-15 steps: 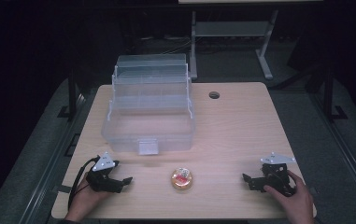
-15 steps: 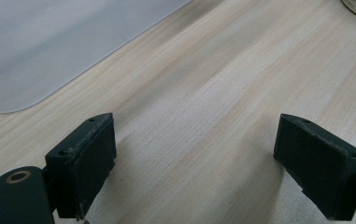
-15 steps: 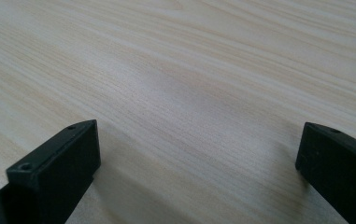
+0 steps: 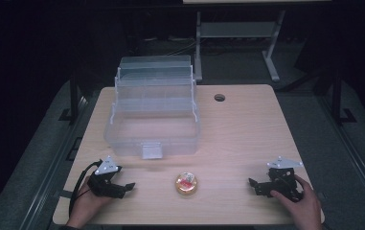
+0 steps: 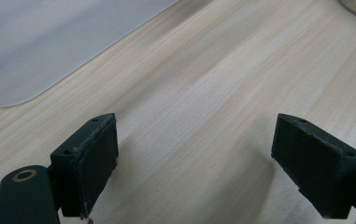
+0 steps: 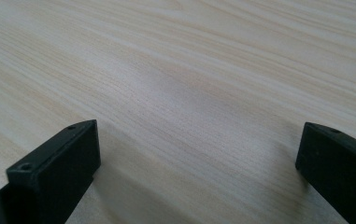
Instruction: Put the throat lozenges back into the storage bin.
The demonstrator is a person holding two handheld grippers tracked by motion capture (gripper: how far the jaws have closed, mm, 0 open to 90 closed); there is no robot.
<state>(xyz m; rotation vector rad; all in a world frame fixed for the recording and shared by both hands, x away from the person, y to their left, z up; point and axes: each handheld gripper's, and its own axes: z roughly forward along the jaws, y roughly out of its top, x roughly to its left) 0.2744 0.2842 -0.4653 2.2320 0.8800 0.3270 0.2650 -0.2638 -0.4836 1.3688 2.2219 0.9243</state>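
Here, a clear plastic tiered box (image 4: pixel 152 115) stands open on the wooden table (image 4: pixel 247 124), its stepped trays rising toward the far edge and its front latch facing the person. Far of the box's right corner, a round cable hole (image 4: pixel 219 97) is cut into the tabletop. Beyond the table a pale metal stand (image 4: pixel 237 33) sits in the dark.

Just in front of the box's latch, near the table's front edge, lies a small round orange container (image 4: pixel 186 183), flat on the wood with nothing around it or over it.

The left gripper (image 4: pixel 122 188), held by the left hand (image 4: pixel 86 203), rests to the left of that container, jaws apart and pointing toward it, with bare wood between. In the left gripper view its pads (image 5: pixel 91 158) frame only table grain, the box's frosted corner (image 5: pixel 35 46) up at the left.

The right gripper (image 4: pixel 256 186), under the right hand (image 4: pixel 301 201), lies well to the container's right, jaws likewise wide apart and aimed its way, empty wood between them.
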